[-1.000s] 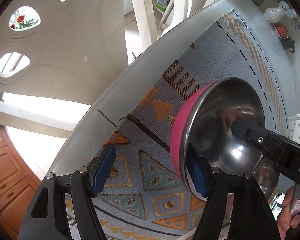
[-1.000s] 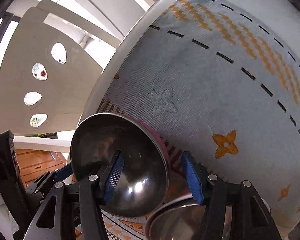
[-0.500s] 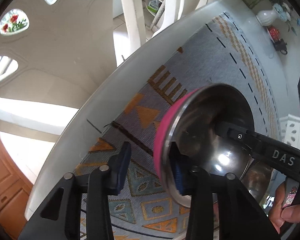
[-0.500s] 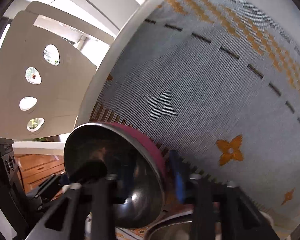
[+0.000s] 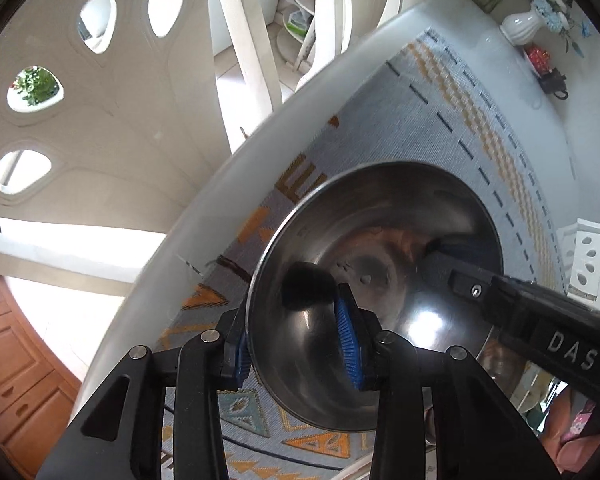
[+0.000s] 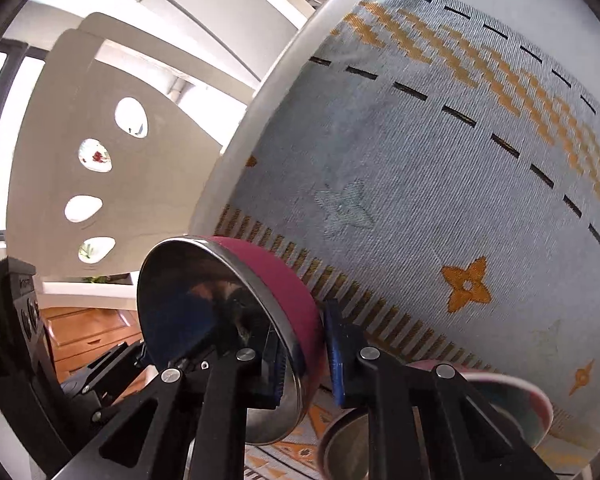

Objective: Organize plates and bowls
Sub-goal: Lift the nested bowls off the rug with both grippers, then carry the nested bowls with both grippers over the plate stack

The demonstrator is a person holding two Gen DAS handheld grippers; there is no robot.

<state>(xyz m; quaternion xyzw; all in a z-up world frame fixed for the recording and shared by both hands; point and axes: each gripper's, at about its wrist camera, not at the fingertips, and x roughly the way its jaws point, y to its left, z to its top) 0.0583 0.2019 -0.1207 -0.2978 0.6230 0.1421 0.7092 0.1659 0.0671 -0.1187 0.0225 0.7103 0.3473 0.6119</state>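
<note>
A steel bowl with a pink outer band [image 5: 400,248] [image 6: 268,276] is held tilted above the patterned table runner [image 5: 440,136]. My left gripper [image 5: 296,352] is shut on its rim, one blue pad inside the bowl and one outside. My right gripper [image 6: 304,356] is shut on the opposite rim the same way. The right gripper's black body [image 5: 540,320] reaches into the bowl in the left wrist view. Another steel bowl with a pink rim [image 6: 348,440] and a larger bowl [image 6: 512,408] sit on the runner below the right gripper.
The white table edge [image 5: 204,216] [image 6: 260,92] curves along the left. A white vase with flowers [image 5: 520,26] and a small red item [image 5: 538,56] stand at the far end of the table. A white holed rack [image 5: 584,256] is at the right. A wooden cabinet [image 5: 4,368] is below left.
Both grippers have closed onto the bowl's rim from open. The bowl has turned so its inside faces the left wrist camera more fully.
</note>
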